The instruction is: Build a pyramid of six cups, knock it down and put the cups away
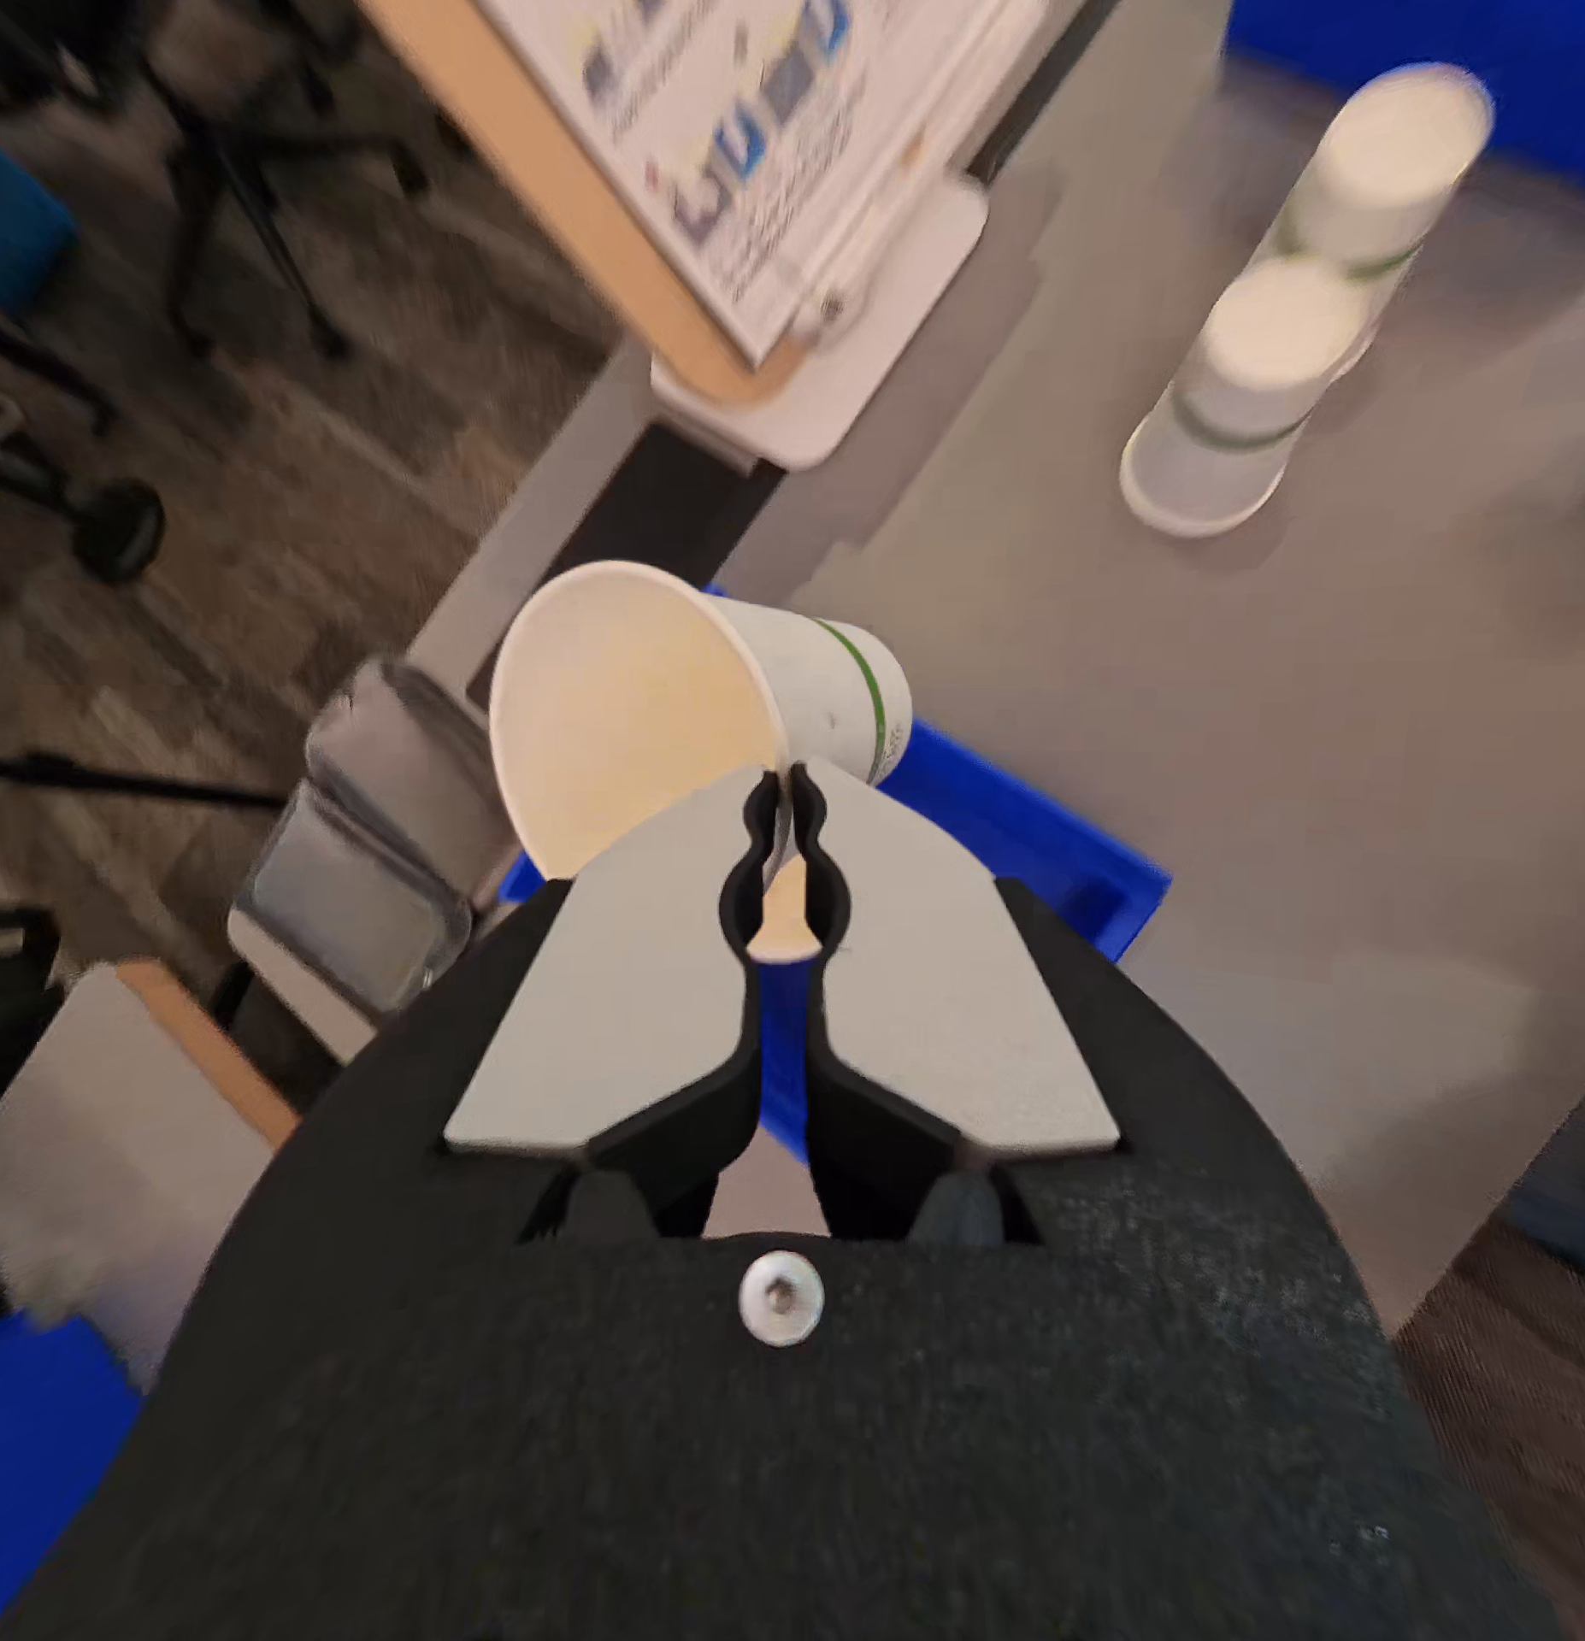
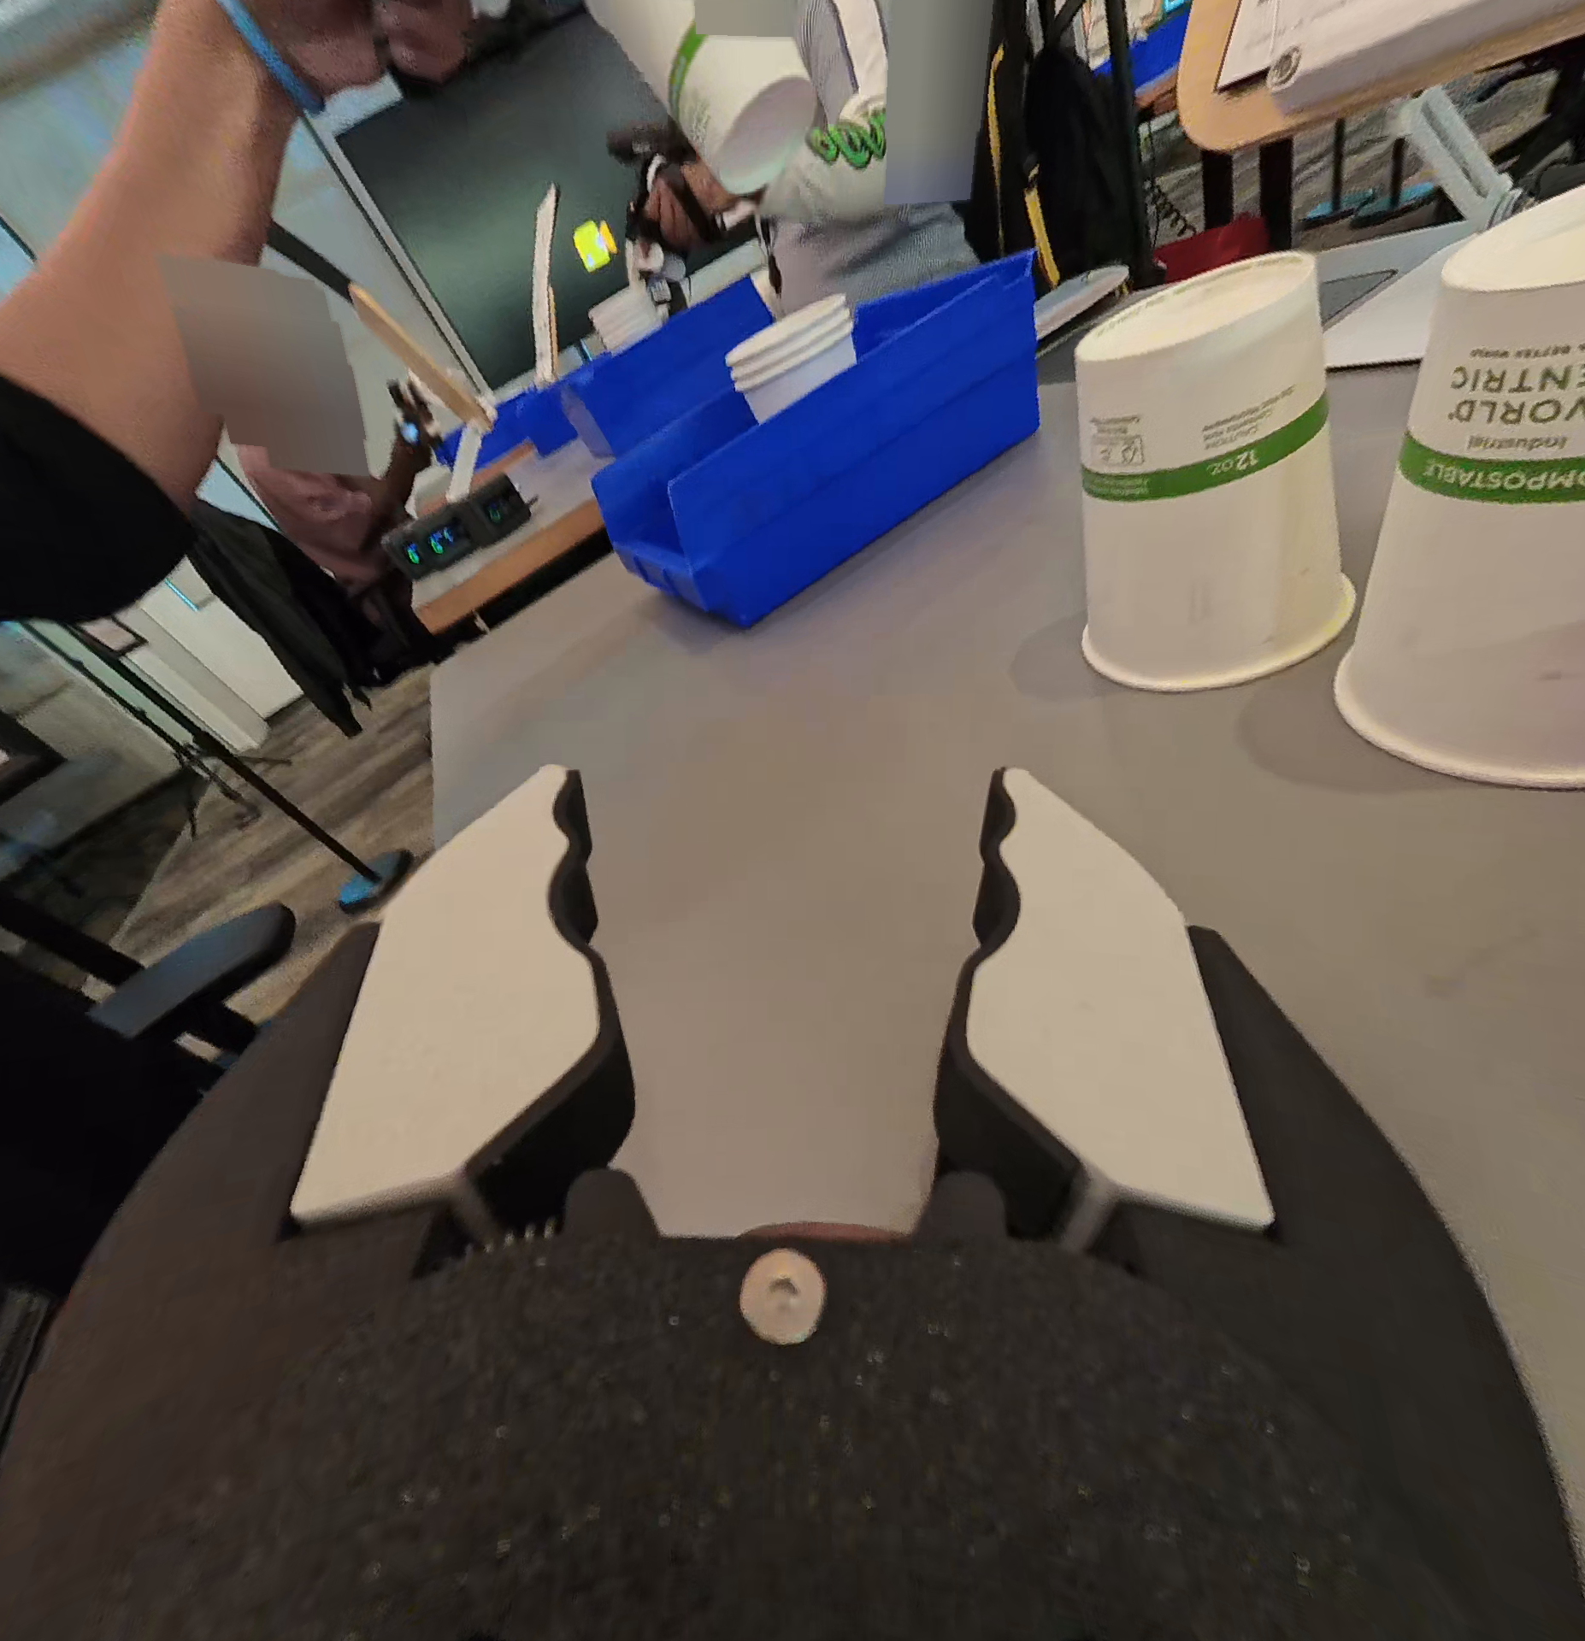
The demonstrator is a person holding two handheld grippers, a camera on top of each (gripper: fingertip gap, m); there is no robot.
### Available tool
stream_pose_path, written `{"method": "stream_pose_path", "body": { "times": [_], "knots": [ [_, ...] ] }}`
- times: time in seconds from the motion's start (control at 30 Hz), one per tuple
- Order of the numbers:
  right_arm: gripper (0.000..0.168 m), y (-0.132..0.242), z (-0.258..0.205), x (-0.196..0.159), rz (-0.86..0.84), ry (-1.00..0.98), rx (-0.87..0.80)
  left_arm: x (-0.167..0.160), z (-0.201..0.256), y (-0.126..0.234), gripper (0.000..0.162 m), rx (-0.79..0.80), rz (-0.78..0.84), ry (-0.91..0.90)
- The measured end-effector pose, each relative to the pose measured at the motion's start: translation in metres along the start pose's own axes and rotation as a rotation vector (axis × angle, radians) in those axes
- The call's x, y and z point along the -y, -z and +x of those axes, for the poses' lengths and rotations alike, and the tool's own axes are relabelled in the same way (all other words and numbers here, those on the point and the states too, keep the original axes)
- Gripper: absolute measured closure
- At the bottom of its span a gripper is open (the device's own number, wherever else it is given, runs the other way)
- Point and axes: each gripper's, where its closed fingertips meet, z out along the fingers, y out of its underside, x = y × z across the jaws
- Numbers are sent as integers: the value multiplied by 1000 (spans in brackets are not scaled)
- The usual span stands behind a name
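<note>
Left wrist view is showing the left hand-held gripper [image 1: 784,786] pinching a tilted cup [image 1: 682,710] by its rim; two upturned cups [image 1: 1251,391] are standing ahead-right on the tabletop [image 1: 1215,755]. Right hand-held gripper [image 2: 784,799] is gaping empty.

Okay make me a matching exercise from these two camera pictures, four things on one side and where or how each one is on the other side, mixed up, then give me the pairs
Things:
1. left tool
2. right tool
3. stack of cups
4. two upside-down cups

States:
A. standing in the blue bin
B. open, holding nothing
C. standing on the grey table
D. shut on the rim of a tilted paper cup

Pairs: 1-D, 2-B, 3-A, 4-C
</note>
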Motion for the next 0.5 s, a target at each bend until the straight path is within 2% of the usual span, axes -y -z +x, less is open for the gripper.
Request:
{"method": "stream_pose_path", "body": {
  "times": [0.13, 0.27, 0.4, 0.5],
  "knots": [
    [77, -23, -1, 14, 93, -79, 41, 42, 36, 13, 159, -72, 265, 32],
    [74, -54, -5, 29, 181, -210, 106, 75, 92, 7, 159, -165, 498, 82],
    [65, -76, -13, 55, 274, -292, 205, 92, 158, -10, 159, -301, 688, 172],
    [58, -80, -19, 79, 331, -276, 251, 93, 207, -32, 159, -408, 753, 221]
  ]
}}
